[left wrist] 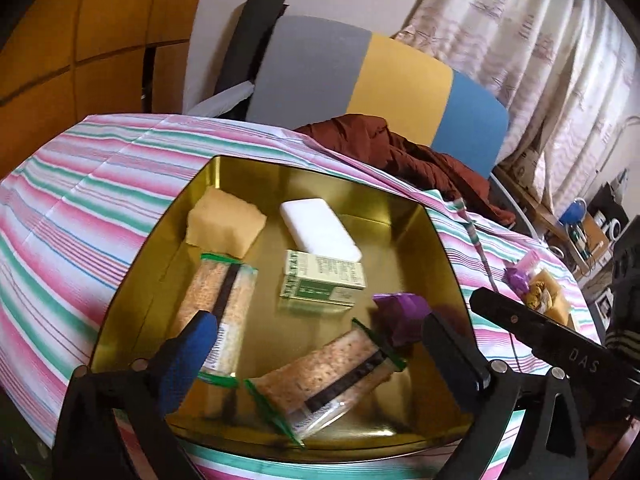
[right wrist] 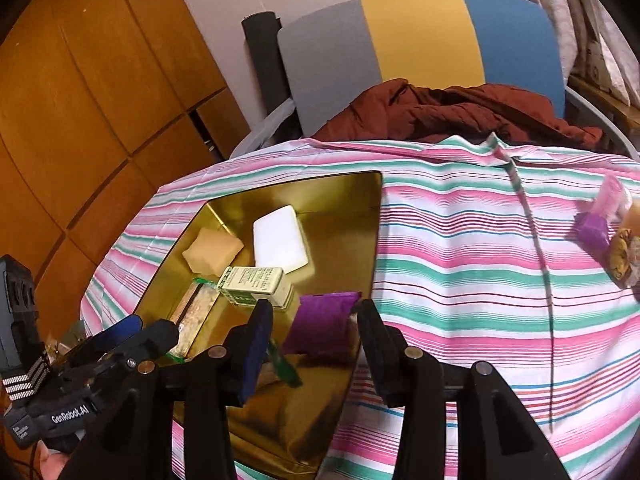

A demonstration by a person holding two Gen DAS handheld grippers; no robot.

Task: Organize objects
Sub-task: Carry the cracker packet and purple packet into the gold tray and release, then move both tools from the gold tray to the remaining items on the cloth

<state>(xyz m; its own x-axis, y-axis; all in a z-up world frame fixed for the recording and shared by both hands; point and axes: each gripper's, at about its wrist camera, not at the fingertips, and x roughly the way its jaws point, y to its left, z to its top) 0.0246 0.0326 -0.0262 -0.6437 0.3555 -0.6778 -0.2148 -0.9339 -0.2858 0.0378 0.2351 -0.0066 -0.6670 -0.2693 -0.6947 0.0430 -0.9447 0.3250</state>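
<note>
Left tongs [left wrist: 316, 344] stand wide open over the near part of the gold tray [left wrist: 424, 232], with nothing gripped; a snack bar [left wrist: 328, 376] lies in the tray between and below the pads. Right tongs [right wrist: 312, 332] stand partly open, with a purple packet [right wrist: 324, 320] between their pads. We cannot tell whether the pads press on it or whether it rests on the tray.

Farther into the tray we find a second bar [left wrist: 220, 300], a green-and-cream box [left wrist: 320, 280], a white block [left wrist: 320, 228] and a tan sponge [left wrist: 224, 220]. Tray and contents sit on the striped surface [right wrist: 460, 248]. Loose items [right wrist: 608, 236], one of them purple, remain at its far right edge, well apart from the tray. A chair [right wrist: 420, 40] with a brown garment [right wrist: 460, 112] stands beyond.

We judge the sorting largely done, with the loose items still to be collected.

Hazards:
- Both tongs occupy the same near corner of the tray. Lateral movement of either could cause a collision.
- If the packet is held only lightly, lifting may drop it onto the bar.
- The loose items sit near the surface edge. A careless approach could push them off.
</note>
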